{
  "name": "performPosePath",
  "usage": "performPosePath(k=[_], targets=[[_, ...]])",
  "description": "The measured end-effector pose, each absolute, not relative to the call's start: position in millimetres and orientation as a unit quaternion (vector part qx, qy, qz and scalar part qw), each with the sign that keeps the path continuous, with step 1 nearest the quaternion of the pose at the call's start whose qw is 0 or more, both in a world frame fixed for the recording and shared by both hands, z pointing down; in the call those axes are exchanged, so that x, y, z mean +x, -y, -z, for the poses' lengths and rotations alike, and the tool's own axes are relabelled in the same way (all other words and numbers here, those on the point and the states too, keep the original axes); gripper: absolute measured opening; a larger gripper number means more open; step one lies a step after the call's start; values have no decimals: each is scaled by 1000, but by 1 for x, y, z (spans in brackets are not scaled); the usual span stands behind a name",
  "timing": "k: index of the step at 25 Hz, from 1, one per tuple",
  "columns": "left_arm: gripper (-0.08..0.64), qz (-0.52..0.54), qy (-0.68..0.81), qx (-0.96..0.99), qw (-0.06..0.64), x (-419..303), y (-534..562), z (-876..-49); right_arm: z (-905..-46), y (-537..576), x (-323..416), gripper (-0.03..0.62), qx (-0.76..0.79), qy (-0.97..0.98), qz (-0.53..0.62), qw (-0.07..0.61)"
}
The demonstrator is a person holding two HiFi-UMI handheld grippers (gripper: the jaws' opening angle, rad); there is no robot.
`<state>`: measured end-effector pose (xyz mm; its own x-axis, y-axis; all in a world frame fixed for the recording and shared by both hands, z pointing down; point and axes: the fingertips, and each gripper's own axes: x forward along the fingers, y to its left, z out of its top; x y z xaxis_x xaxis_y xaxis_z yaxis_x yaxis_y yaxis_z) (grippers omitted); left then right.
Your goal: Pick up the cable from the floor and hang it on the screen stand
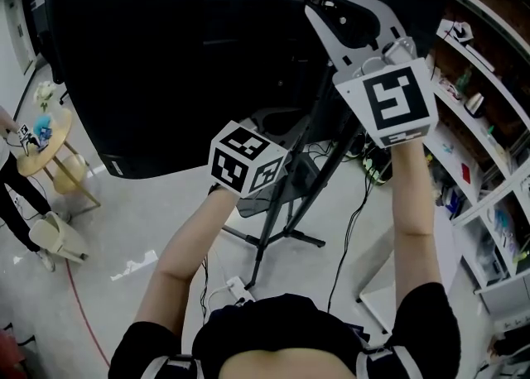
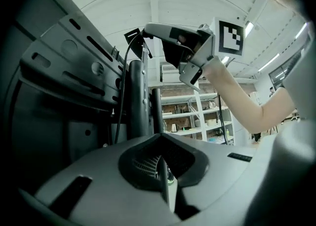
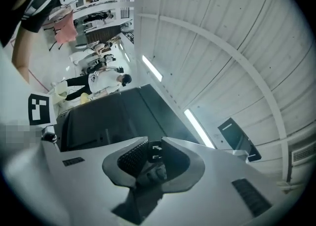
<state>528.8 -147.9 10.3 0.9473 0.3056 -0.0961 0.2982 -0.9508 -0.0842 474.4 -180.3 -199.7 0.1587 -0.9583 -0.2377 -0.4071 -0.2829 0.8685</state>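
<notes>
While the person has both arms up behind the black screen point(image 1: 166, 55), the right gripper point(image 1: 325, 1) is the higher one, its tip at the top of the screen stand point(image 2: 138, 96) pole. Its fingers point(image 3: 129, 158) are part-closed and clamped on a small dark piece with white marks. That looks like the end of the cable point(image 2: 121, 101), but I can't make out more than that. In the left gripper view the thin black cable runs off the right gripper's tip, curves over and hangs down just beside the pole, between it and the slotted mounting bracket point(image 2: 64, 52) on the screen's back. The left gripper point(image 2: 163, 166) sits lower, to the left of the right one, pointing up at the pole. Its fingers are pressed together with nothing visible between them — not touching the cable. In the head view only its marker cube point(image 1: 247, 158) shows. The stand legs spread on the light floor point(image 1: 149, 228) under the arms. Other dark leads lie on the floor around the base — can't tell whether they belong to the same cable. Cluttered shelves point(image 1: 489, 112) run along the right wall.
</notes>
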Motion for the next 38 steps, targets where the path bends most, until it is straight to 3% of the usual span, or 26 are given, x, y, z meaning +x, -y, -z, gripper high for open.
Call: performPosePath(k=[13,38], targets=[[8,-54,142,-988,40,529,151,-5,269,164,529,98,724,454,418,308],[8,-67,135,-987,58,549,154,28,243,138,617,98,784,411,367,286]])
